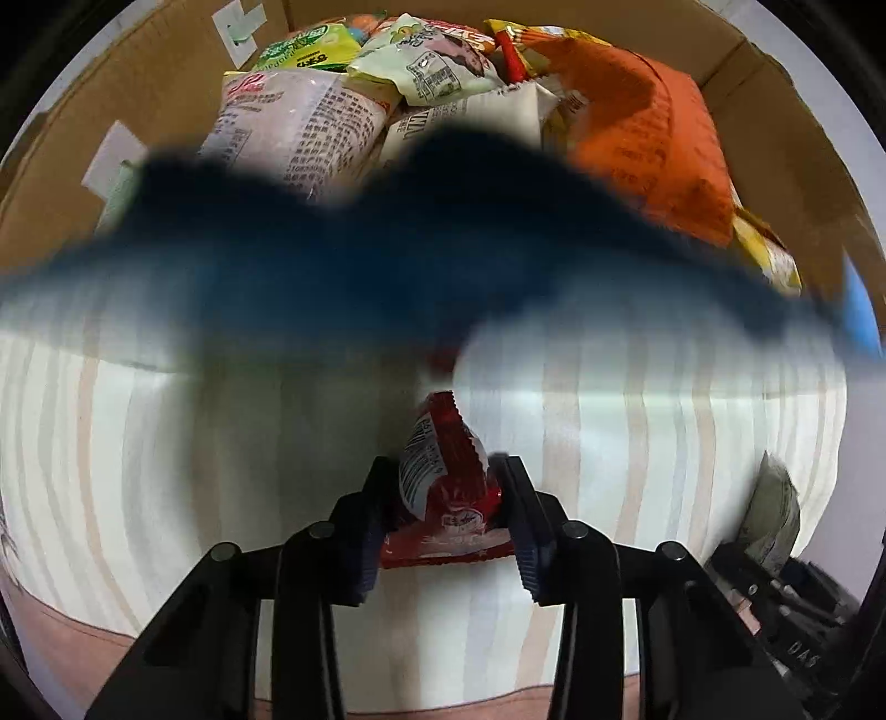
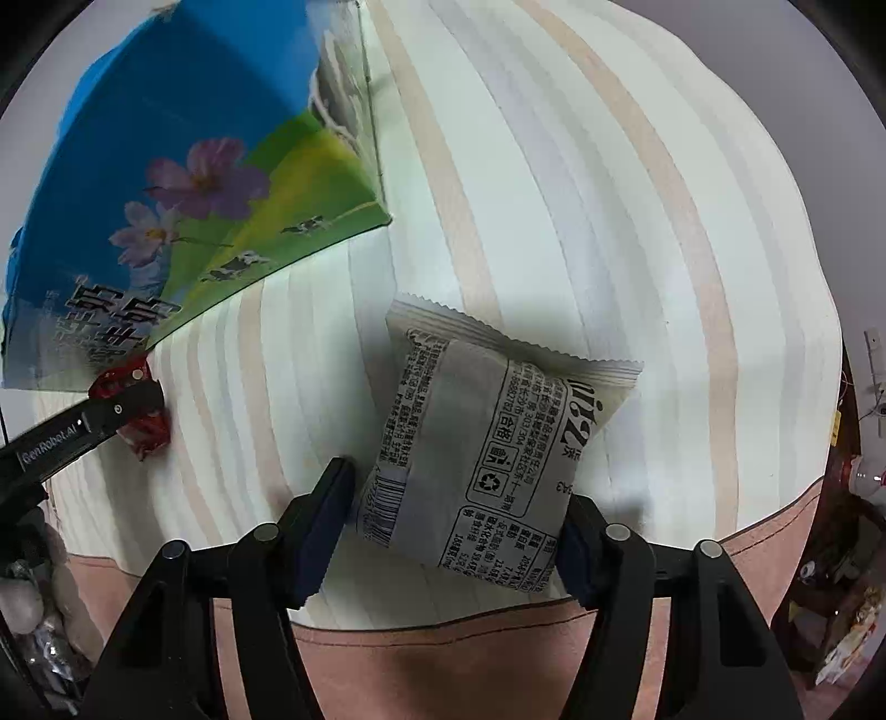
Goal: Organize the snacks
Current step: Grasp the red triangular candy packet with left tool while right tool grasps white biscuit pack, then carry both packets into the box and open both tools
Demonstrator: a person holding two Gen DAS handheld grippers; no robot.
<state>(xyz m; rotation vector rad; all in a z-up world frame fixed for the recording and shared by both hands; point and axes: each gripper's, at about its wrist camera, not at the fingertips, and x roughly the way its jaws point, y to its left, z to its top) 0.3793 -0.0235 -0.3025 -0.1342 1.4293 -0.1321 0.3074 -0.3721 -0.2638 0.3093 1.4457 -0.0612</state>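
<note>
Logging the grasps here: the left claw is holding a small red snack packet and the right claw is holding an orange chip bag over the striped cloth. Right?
Not quite. The right claw holds a pale grey snack packet, as the right wrist view shows. The left claw does hold the small red snack packet, over the striped cloth.

2 grippers: left (image 1: 446, 509), right (image 2: 459, 520). 1 red pack (image 1: 443, 493), 1 white pack (image 2: 493, 443). 1 box (image 1: 166, 94), blue outside, cardboard inside. In box approx 7 packs visible, pile overlaps so exact no. unclear: 2 green (image 1: 310, 47), 1 pale pink w/ text (image 1: 299, 122), 1 white (image 1: 470, 119), 1 orange (image 1: 653, 144), 2 yellow (image 1: 769, 255). 1 striped cloth (image 2: 581, 194).
</note>
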